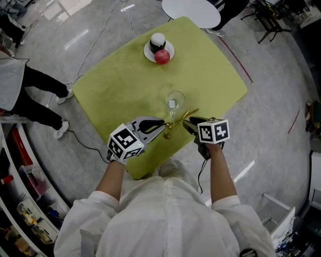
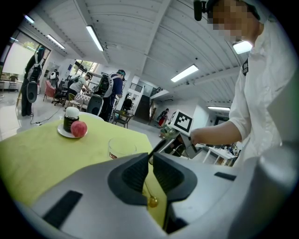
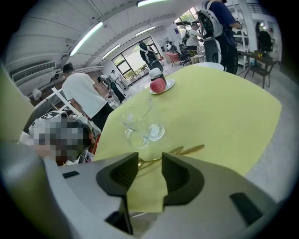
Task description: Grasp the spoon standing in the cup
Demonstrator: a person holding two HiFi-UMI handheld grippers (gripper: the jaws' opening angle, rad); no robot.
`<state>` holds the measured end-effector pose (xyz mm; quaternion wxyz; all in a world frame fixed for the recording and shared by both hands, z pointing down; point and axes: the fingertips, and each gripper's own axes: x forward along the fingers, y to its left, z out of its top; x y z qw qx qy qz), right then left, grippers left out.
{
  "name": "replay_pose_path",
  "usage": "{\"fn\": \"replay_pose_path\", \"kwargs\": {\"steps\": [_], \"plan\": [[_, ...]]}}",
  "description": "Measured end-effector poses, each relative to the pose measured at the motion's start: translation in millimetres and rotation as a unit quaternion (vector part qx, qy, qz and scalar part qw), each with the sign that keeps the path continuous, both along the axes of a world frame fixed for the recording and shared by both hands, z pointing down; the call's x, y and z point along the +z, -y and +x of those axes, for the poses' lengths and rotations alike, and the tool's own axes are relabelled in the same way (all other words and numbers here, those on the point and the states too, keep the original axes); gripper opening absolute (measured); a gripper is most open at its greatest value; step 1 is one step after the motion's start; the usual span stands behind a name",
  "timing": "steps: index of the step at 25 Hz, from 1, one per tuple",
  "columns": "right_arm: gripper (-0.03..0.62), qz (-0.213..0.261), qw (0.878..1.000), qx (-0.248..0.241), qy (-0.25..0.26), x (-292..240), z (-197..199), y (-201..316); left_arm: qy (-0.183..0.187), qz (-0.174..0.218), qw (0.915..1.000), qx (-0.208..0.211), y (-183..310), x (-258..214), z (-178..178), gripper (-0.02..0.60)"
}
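A clear glass cup stands upright and empty in the middle of the yellow-green table. A golden spoon lies slantwise just in front of the cup, outside it. My left gripper reaches in from the left. Its jaws stand narrow with the spoon's thin handle between the pads. My right gripper sits close on the right, pointing down at the table. In the right gripper view its jaws stand wide apart, and the spoon runs past them untouched, with the cup beyond.
A white plate with a dark white-capped jar and a red apple stands at the table's far side. A round white table lies beyond. The table's near edge runs right under my grippers. People stand to the left.
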<state>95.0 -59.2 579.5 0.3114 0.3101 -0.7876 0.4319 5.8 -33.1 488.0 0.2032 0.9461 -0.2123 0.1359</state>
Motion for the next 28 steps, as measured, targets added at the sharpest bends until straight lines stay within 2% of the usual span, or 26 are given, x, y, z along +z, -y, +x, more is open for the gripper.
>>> {"fn": "replay_pose_path", "kwargs": {"steps": [7, 11, 16, 20, 24, 28], "plan": [[0.155, 0.010, 1.000, -0.001, 0.008, -4, -2, -2, 0.001, 0.000, 1.0000, -0.001, 1, 0, -1, 0.034], [0.152, 0.032, 0.999, -0.002, 0.023, -13, -7, -1, 0.000, 0.001, 1.0000, -0.002, 1, 0, -2, 0.034], [0.113, 0.084, 0.995, -0.005, 0.057, -33, -18, 2, -0.001, 0.002, 1.0000, -0.002, 2, -2, -3, 0.034], [0.047, 0.144, 0.986, -0.009, 0.085, -55, -26, 4, -0.002, 0.005, 1.0000, -0.002, 2, -3, -3, 0.034], [0.029, 0.199, 0.974, -0.013, 0.105, -75, -30, 4, -0.004, 0.009, 1.0000, -0.001, 4, -6, -3, 0.034], [0.021, 0.235, 0.966, -0.029, 0.100, -90, -33, 2, -0.005, 0.012, 0.9999, -0.001, 7, -9, -3, 0.034]]}}
